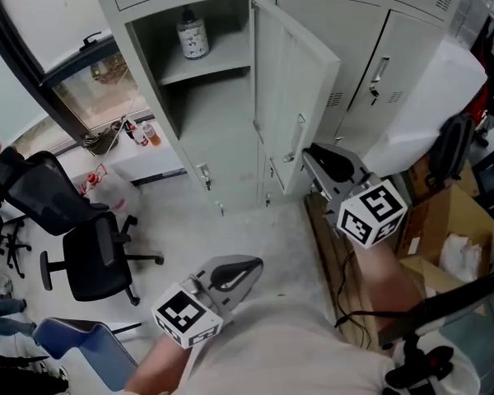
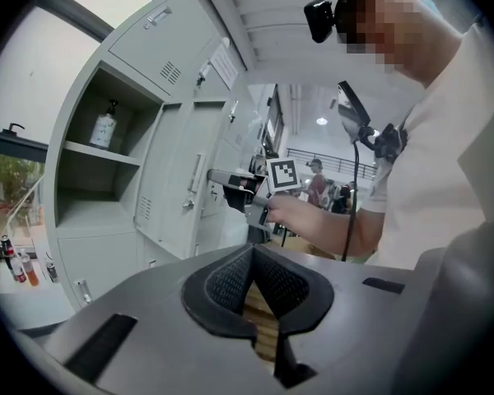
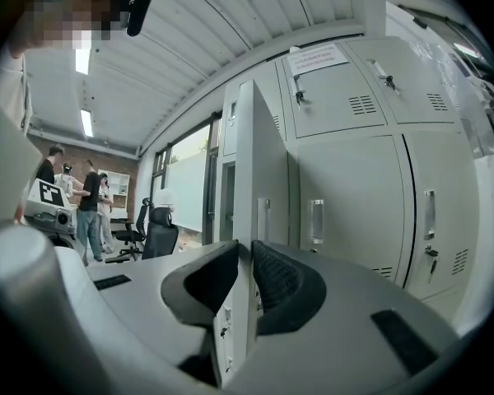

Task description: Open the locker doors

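Observation:
The grey locker [image 1: 210, 97] on the left stands open, with a bottle [image 1: 193, 33] on its shelf. Its door [image 1: 300, 81] swings out toward me. My right gripper [image 1: 306, 151] is at the door's free edge, below the handle. In the right gripper view the door's edge [image 3: 255, 179] runs between the jaws of that gripper [image 3: 245, 257], and the pads close on it from both sides. My left gripper [image 1: 251, 266] hangs lower and nearer to me, over the floor and clear of the lockers. Its tips meet in the left gripper view [image 2: 252, 257] with nothing between them.
Closed lockers [image 1: 395, 64] continue to the right of the open door, with a white board [image 1: 436, 105] leaning there. Cardboard boxes [image 1: 445, 220] sit at the right. A black office chair [image 1: 74, 237] and a blue chair [image 1: 90, 352] stand at the left. People [image 3: 89, 204] stand far off.

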The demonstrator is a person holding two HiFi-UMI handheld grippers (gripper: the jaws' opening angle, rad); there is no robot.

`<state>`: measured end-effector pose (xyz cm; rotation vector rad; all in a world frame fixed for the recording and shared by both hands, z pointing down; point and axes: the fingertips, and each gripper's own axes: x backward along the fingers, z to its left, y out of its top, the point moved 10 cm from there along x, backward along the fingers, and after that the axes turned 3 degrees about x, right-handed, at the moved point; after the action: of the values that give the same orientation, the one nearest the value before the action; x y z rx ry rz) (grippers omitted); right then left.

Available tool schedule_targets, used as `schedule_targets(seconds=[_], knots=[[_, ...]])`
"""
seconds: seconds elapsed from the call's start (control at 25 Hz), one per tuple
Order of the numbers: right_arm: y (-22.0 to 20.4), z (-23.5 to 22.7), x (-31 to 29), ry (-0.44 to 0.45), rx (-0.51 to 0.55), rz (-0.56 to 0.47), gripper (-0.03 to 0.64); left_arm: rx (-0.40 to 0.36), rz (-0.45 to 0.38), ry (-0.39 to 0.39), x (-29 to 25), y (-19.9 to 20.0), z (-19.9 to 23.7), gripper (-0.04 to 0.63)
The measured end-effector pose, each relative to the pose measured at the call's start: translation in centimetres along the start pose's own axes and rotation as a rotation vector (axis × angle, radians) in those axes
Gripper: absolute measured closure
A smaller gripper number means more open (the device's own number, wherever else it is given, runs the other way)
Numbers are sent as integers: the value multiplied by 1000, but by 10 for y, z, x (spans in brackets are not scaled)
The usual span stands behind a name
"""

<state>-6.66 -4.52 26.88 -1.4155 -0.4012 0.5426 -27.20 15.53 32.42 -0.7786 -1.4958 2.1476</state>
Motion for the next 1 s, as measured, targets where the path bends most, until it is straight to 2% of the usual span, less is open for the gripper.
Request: schedule_targets(seconds=[0.76, 1.0], knots=[[-7, -20, 5, 81, -12, -27, 560, -5, -13, 94, -29, -2, -49, 584], [-7, -23, 30, 97, -29, -42, 560, 7, -11, 117, -34, -5, -69, 584]])
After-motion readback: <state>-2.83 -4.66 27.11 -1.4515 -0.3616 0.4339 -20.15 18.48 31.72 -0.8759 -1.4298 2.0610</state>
